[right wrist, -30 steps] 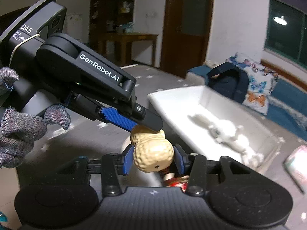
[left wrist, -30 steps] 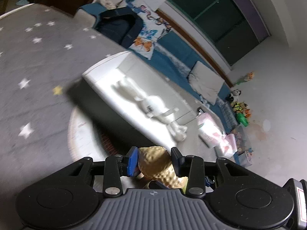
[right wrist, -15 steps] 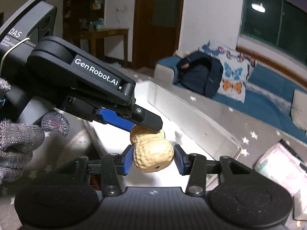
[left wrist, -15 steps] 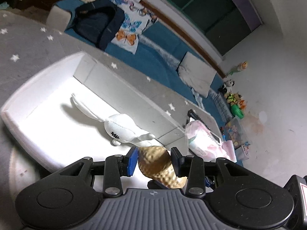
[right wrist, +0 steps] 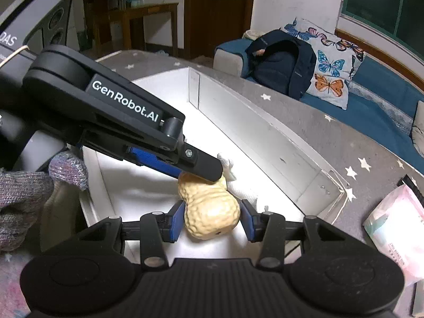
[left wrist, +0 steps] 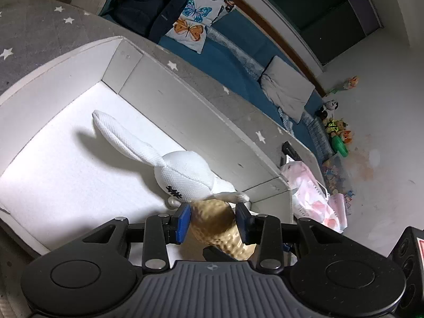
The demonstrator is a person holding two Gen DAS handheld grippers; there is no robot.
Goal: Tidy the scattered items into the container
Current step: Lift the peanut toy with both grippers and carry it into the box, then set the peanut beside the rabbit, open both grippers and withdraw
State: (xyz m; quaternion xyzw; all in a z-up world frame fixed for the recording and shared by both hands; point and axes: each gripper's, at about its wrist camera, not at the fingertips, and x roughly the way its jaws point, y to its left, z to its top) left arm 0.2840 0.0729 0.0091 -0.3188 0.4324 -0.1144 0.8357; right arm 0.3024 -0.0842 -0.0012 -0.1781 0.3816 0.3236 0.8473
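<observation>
Tan and dimpled like a real shell, a peanut-shaped soft toy (right wrist: 210, 209) is held above the inside of a shallow white rectangular foam box (left wrist: 185, 111), the container for this tidy-up. Both tools are clenched on it. In the right wrist view the right gripper (right wrist: 211, 218) is seen pinching the peanut's wide lobe between its blue pads (right wrist: 176, 221), while the left gripper (right wrist: 204, 171) reaches in from ten o'clock and clamps the narrower far end. In the left wrist view the left gripper (left wrist: 212, 221) is shown closed on the same toy (left wrist: 212, 220).

A white knitted long-eared rabbit toy (left wrist: 182, 175) is already lying in the box, just beyond the peanut at twelve o'clock. Outside the box, at three o'clock, a pink and white plastic packet (left wrist: 312, 198) is left on the grey star-patterned cloth (left wrist: 31, 26).

The step in hand is judged to be the drop-off of the peanut. Next, both grips would need to be released, preferably after lowering toward the bare floor beside the rabbit. The packet appears still to be collected.
</observation>
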